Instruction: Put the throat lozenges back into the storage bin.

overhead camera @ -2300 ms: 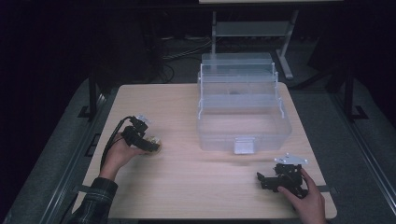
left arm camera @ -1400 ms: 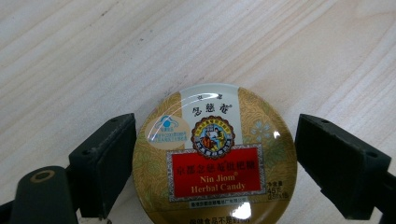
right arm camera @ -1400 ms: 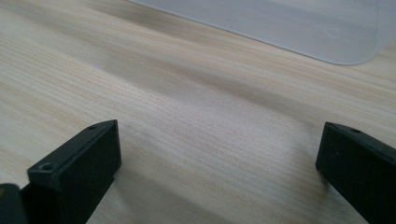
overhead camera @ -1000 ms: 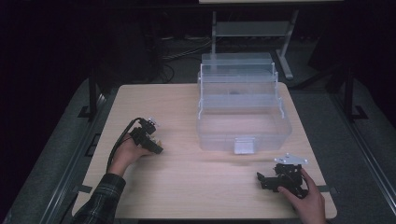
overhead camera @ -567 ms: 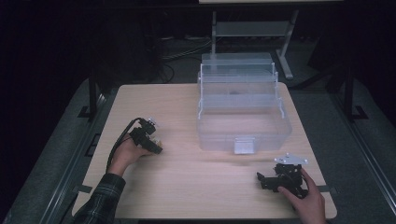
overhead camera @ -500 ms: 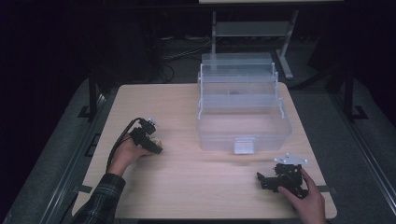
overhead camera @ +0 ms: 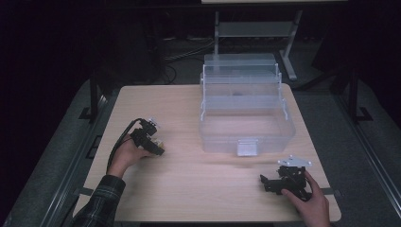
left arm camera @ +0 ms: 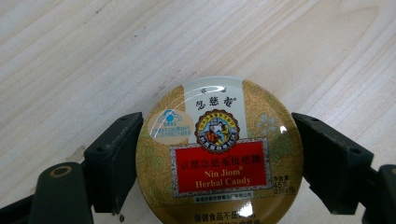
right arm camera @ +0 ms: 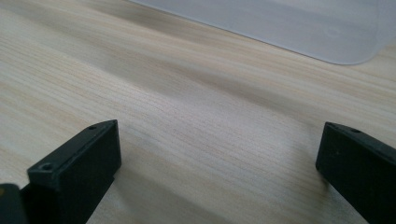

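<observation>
1. A round gold tin of herbal candy is seen lying flat on the wooden table, label up, on the left half of the tabletop and well apart from the clear plastic storage box.
2. The tin is bracketed by the left gripper: one black jaw is set against its left rim and the other against its right rim. The jaws are spread about as wide as the tin itself. Contact appears to be made on both sides, so the tin is judged to be gripped, though it is not lifted off the wood.
3. Being round, the tin has no long axis to be lined up; only its diameter has to be spanned, and that is already done. In the left gripper view it lies straight ahead, centred between the jaws.
4. In the high view the left gripper is held low over the table by the left hand, with the tin just visible at its tip. The box stands to its right and a little farther back, with its lid raised, so any carry toward it would be made rightward and forward.
5. The right gripper is rested near the front right edge of the table in the right hand. Its jaws are spread wide with nothing between them but bare wood, as seen in the right gripper view.
6. The left hand is by far the nearer to the tin; the right hand lies well apart from it, closer to the box's front latch.
</observation>
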Tool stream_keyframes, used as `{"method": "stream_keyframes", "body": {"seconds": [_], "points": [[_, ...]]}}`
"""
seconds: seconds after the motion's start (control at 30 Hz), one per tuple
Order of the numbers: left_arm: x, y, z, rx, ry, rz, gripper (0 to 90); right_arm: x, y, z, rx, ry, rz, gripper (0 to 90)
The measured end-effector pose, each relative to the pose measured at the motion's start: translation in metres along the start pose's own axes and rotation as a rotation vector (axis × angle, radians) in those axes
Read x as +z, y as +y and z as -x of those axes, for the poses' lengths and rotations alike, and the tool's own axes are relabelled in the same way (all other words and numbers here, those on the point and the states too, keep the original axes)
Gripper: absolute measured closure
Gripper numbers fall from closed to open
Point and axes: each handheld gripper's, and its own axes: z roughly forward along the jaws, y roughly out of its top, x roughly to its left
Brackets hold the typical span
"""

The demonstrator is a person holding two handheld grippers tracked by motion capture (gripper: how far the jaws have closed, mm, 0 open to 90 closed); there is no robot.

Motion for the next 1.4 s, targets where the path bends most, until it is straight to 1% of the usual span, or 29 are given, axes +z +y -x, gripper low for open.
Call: {"method": "stream_keyframes", "body": {"seconds": [0.07,0.2,0.33,0.43,0.67,0.73,1.0,1.07,1.1,1.13,1.27,1.33,1.4], "points": [[-0.002,0.001,0.0,0.005,0.006,-0.006,19.4,0.0,0.0,0.0,0.0,0.0,0.0,0.0],[-0.008,0.004,0.0,0.015,0.009,0.001,19.5,0.0,0.0,0.0,0.0,0.0,0.0,0.0],[-0.014,0.007,0.001,0.019,0.003,0.012,19.5,0.0,0.0,0.0,0.0,0.0,0.0,0.0],[-0.017,0.008,0.002,0.025,0.004,0.006,19.5,0.0,0.0,0.0,0.0,0.0,0.0,0.0],[-0.026,0.013,0.005,0.029,0.001,0.013,19.5,0.0,0.0,0.0,0.0,0.0,0.0,0.0],[-0.029,0.014,0.005,0.029,-0.001,0.022,19.5,0.0,0.0,0.0,-0.001,0.0,0.0,0.0],[-0.036,0.02,0.007,0.045,-0.003,0.021,19.5,0.0,0.0,0.0,0.0,0.0,0.0,0.0],[-0.038,0.022,0.008,0.043,-0.005,0.024,19.5,0.0,0.0,0.0,0.0,0.0,0.0,0.0],[-0.039,0.023,0.008,0.048,-0.007,0.022,19.5,0.0,0.0,0.0,0.0,0.0,0.0,0.0],[-0.04,0.024,0.008,0.043,-0.011,0.026,19.5,0.0,0.0,0.0,0.0,0.0,0.0,0.0],[-0.043,0.028,0.01,0.065,-0.009,0.019,19.5,0.0,0.0,0.0,0.0,0.0,0.0,0.0],[-0.045,0.03,0.011,0.062,-0.009,0.025,19.5,0.0,0.0,0.0,0.0,0.0,0.0,0.0],[-0.047,0.033,0.012,0.074,-0.011,0.021,19.5,0.0,0.0,0.0,0.0,0.0,0.0,0.0]]}}
